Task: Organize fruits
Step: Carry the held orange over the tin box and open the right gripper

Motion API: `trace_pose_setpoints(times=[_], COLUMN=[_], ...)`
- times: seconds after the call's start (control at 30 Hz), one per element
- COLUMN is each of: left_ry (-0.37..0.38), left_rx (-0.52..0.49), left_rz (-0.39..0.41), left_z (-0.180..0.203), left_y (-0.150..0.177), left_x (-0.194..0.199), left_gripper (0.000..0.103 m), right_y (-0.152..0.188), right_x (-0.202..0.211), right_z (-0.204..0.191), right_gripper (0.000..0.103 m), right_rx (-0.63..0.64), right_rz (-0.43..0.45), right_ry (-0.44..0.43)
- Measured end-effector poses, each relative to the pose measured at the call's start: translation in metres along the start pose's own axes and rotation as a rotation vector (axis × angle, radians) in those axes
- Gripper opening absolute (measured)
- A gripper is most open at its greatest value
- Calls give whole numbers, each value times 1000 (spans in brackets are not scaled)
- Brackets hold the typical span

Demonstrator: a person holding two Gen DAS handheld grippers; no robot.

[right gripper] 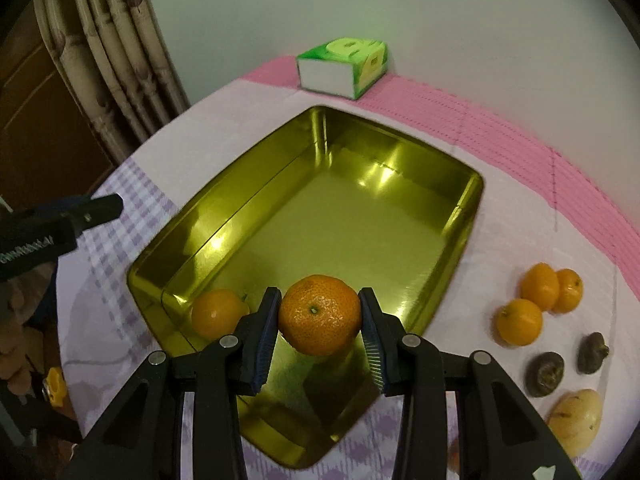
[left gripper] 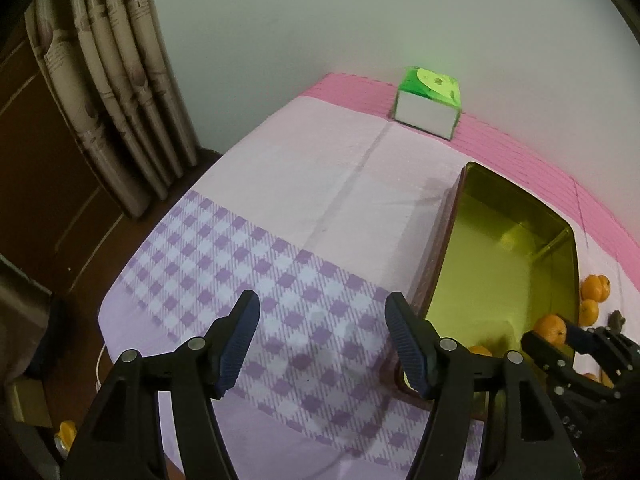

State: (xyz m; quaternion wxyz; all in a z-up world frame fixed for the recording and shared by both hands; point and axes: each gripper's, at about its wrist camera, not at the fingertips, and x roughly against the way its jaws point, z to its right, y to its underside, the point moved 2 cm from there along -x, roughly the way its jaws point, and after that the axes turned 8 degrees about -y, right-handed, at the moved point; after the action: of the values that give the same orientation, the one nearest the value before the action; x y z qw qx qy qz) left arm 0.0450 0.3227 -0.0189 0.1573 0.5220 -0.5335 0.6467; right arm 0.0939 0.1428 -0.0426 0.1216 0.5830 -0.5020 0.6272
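Right claw (right gripper: 320, 320) grips a mandarin (right gripper: 319, 314) over the gold tin (right gripper: 460, 236) (left claw (left gripper: 322, 344) gapes empty).

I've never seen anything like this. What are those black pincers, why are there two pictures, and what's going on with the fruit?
Those pincers are hand-held grippers, one in each of a person's hands, each carrying a small wide-angle camera that looks along its fingers. So one picture comes from the left gripper, which is open and empty over a checked tablecloth. The other comes from the right gripper, shut on a mandarin above a golden tin that already holds another mandarin. Beside the tin lie three more mandarins, two dark fruits and a yellowish one. A green tissue box sits by the wall.
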Motion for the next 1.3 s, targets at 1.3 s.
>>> trace_pose_setpoints(times=[1.3], left_ry=[21], left_rx=[-38], left_rz=[-25], left_z=[13], left_y=[7], left_x=[-9], left_gripper=[66], right_y=[-1], right_x=[-29], right_z=[-10], right_gripper=[39], right_rx=[27], right_rz=[-67], right_ry=[44])
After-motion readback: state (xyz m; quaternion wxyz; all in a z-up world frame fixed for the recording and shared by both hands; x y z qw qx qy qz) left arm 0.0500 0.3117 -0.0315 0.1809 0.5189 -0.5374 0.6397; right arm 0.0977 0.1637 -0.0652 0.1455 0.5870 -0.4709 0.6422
